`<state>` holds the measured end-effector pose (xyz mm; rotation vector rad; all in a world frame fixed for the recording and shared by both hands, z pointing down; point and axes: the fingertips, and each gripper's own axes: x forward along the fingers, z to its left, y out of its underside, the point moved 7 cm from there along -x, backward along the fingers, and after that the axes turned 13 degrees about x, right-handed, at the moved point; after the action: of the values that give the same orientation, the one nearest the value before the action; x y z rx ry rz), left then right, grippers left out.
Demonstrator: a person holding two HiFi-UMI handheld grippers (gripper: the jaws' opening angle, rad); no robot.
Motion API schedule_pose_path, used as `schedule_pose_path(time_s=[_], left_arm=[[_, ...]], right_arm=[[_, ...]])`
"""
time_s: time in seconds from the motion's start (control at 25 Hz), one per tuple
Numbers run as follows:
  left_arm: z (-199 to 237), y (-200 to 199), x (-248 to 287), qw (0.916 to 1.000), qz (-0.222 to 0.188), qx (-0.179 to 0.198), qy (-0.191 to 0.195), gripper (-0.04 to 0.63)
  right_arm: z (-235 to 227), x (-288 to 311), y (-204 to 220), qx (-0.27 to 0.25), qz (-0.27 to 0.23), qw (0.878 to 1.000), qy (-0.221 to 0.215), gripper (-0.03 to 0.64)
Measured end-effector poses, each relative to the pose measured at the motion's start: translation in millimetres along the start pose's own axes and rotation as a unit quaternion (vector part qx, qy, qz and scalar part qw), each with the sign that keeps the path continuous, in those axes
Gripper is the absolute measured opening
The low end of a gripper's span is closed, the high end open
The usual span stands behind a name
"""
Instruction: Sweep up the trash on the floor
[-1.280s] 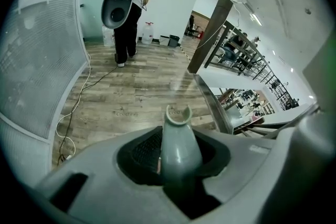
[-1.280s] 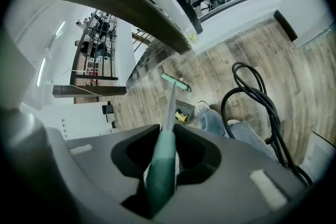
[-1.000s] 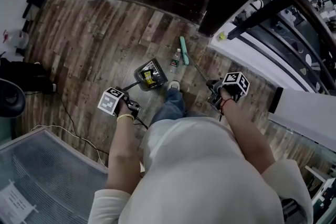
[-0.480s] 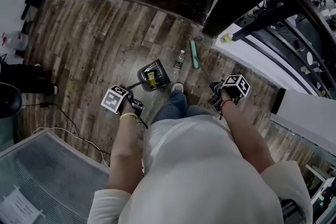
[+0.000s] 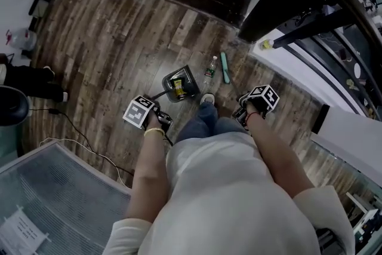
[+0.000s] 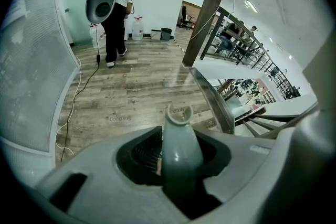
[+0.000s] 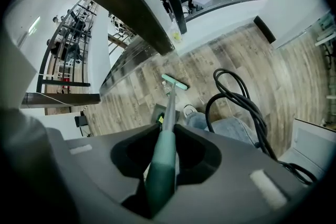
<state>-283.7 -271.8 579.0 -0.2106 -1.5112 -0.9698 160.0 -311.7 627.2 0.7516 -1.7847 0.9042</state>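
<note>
My left gripper (image 5: 161, 120) is clamped on the grey dustpan handle (image 6: 181, 149); my right gripper (image 5: 243, 113) is clamped on the green broom handle (image 7: 160, 165). The dustpan (image 5: 191, 77) rests on the wood floor (image 5: 107, 39), with yellow trash (image 5: 178, 90) inside. A bottle (image 5: 211, 67) lies just right of the dustpan, and the broom head (image 5: 225, 67) farther right.

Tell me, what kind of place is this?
Probably an open office or workshop building, indoors. It has a wood-plank floor, long railings along open walkways, and big water jugs standing by a white wall.
</note>
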Motion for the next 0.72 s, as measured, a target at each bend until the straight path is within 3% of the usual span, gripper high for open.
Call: schedule_pose_path(time_s=[0.44,0.72], left_arm=[[5,-2,5,0.9997,-0.003,-0.016,0.018,0.133],[3,-6,5,0.9996,-0.003,-0.016,0.021,0.135]], right_arm=[[15,21,32,-0.090,0.025,0.995,0.025,0.097],[18,23,53,-0.115,0.052,0.992,0.032,0.097]])
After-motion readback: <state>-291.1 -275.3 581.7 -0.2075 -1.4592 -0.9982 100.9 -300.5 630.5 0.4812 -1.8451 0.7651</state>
